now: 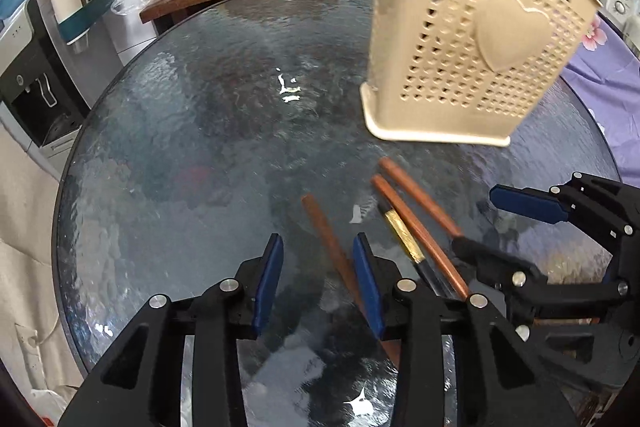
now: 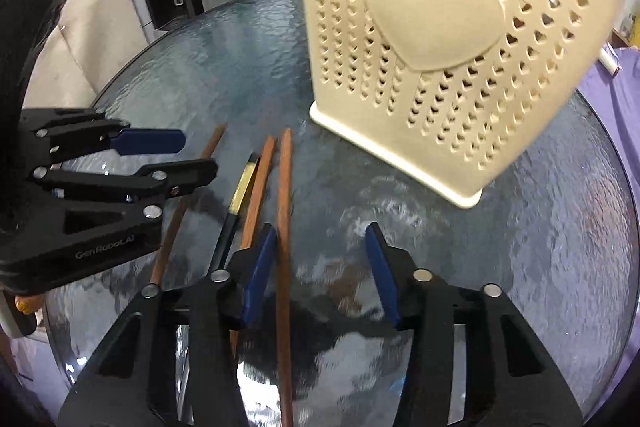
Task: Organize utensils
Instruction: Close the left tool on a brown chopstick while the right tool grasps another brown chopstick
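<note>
While both grippers hang above the round glass tabletop [image 1: 180, 131], four chopsticks lie flat on it on the near side of one beige utensil holder [image 1: 472, 39]. Three of the chopsticks are plain reddish-brown wood; the fourth is black with a gold band near its upper end.

The utensil holder stands upright on the tabletop. Its walls are perforated with rows of small heart-shaped holes, a large raised heart sits on the front face, and a dark label strip runs under the rim. No utensil is visible inside it.

Relative to the utensil holder:
- The brown chopstick [image 2: 285, 227] nearest its base corner runs lengthwise between the fingers of the right gripper [image 2: 322, 239], close against the left finger pad [image 2: 260, 267]. The fingers are spread and do not press on it.
- A second brown chopstick [image 2: 258, 187] lies just beyond, with the black chopstick [image 2: 240, 191] beside it.
- The third brown chopstick [image 1: 328, 235], farthest from the holder, passes between the fingers of the left gripper [image 1: 318, 247], close to the right finger pad [image 1: 366, 279]. These fingers are also spread, not pinching.

Both grippers carry blue pads on black frames and point down toward the tabletop.
</note>
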`<move>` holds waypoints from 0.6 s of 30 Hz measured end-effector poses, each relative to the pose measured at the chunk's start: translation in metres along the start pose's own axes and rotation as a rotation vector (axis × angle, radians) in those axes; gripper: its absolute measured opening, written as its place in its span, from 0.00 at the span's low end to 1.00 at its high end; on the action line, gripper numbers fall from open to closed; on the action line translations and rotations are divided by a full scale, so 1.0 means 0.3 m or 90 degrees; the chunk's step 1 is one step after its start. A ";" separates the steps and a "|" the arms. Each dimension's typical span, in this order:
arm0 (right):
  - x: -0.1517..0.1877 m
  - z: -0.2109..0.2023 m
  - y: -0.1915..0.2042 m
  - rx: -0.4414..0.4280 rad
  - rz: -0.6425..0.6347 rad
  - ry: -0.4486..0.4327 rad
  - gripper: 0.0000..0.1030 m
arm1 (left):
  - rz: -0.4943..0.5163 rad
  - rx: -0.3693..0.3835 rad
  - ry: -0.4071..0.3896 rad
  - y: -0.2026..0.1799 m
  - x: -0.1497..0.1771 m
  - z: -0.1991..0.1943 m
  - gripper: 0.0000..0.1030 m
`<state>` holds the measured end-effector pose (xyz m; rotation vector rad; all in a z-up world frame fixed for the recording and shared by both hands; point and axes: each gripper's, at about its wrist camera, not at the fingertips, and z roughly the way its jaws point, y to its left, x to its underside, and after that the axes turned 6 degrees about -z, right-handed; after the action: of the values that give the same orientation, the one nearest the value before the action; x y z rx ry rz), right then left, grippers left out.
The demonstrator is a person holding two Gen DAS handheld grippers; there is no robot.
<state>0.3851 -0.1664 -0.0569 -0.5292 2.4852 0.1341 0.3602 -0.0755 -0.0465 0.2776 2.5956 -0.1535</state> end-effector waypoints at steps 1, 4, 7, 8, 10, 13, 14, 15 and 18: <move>-0.012 0.008 0.001 0.001 0.000 0.002 0.44 | -0.003 0.002 0.002 0.006 -0.006 0.002 0.33; -0.033 0.019 0.016 0.006 -0.007 0.000 0.40 | -0.005 -0.001 0.006 0.010 -0.020 0.010 0.31; -0.043 0.023 0.030 0.008 -0.005 0.000 0.38 | -0.002 -0.006 0.007 0.009 -0.037 0.020 0.30; -0.046 0.025 0.035 0.009 -0.003 0.001 0.38 | -0.003 -0.006 0.008 0.009 -0.038 0.021 0.30; -0.056 0.029 0.042 0.008 -0.004 0.002 0.33 | -0.003 -0.008 0.008 0.006 -0.039 0.022 0.30; -0.065 0.037 0.053 0.007 -0.010 0.005 0.27 | 0.001 -0.011 0.006 0.007 -0.038 0.022 0.25; -0.065 0.036 0.057 0.007 -0.014 0.007 0.26 | 0.000 -0.010 0.007 0.009 -0.036 0.021 0.23; -0.072 0.040 0.064 0.006 -0.014 0.009 0.24 | -0.002 -0.006 0.008 0.009 -0.031 0.015 0.22; -0.072 0.038 0.062 0.006 -0.017 0.016 0.23 | -0.004 0.022 0.017 0.003 -0.016 0.003 0.21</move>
<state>0.3997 -0.1395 -0.0546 -0.5622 2.5005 0.1067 0.3649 -0.0756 -0.0448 0.2846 2.6226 -0.1982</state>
